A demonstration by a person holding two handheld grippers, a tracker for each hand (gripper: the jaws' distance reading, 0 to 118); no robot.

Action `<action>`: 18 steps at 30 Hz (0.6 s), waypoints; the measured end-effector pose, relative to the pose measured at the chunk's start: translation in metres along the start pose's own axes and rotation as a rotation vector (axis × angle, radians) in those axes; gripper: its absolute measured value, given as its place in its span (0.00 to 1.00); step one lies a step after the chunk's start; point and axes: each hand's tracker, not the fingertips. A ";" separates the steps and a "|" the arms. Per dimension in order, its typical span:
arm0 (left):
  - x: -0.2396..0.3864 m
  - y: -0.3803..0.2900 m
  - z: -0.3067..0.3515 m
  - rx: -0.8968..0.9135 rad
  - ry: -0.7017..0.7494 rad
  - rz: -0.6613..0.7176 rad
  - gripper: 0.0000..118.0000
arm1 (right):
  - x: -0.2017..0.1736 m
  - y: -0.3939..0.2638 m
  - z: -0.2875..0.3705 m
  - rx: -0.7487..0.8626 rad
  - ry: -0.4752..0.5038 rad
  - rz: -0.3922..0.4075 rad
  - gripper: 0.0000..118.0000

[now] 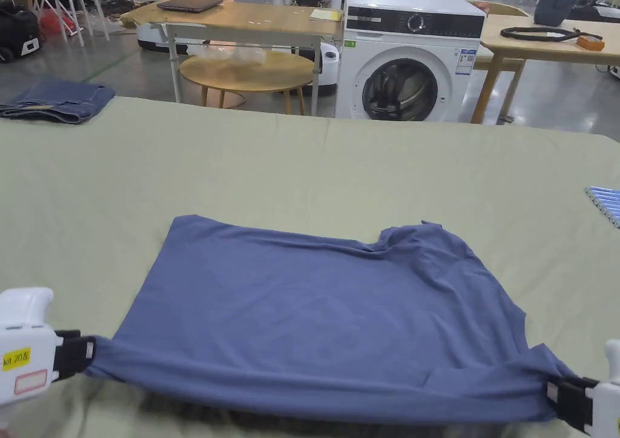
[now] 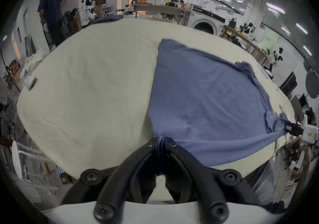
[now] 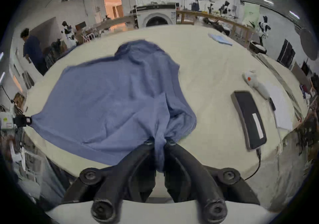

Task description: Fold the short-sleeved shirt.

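Shirt (image 1: 321, 324) lies blue and mostly flat on my table (image 1: 303, 160), its long axis running left to right across me, hem end to my left and sleeves bunched to my right. Its near edge is lifted and pulled taut between my two grippers. My left gripper (image 2: 161, 139) has its jaws closed on the near hem corner; my right gripper (image 3: 159, 141) has its jaws closed on gathered cloth at the sleeve end. From the head view I see folded jeans (image 1: 57, 101) at the far left table edge and a washer (image 1: 408, 57) beyond. My right gripper view adds a black device (image 3: 248, 120) and a white tool (image 3: 255, 83) lying to the right, well apart from the shirt. Bare table stretches behind and left of the shirt.
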 end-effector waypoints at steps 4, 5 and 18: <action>0.004 0.040 -0.012 0.040 -0.007 -0.018 0.01 | -0.003 0.032 -0.020 0.015 -0.002 -0.022 0.04; 0.005 0.050 -0.018 0.044 -0.005 -0.022 0.01 | -0.003 0.039 -0.030 0.021 -0.001 -0.030 0.04; 0.005 0.117 -0.130 -0.048 0.060 -0.002 0.01 | -0.010 0.104 -0.153 -0.120 -0.019 -0.100 0.05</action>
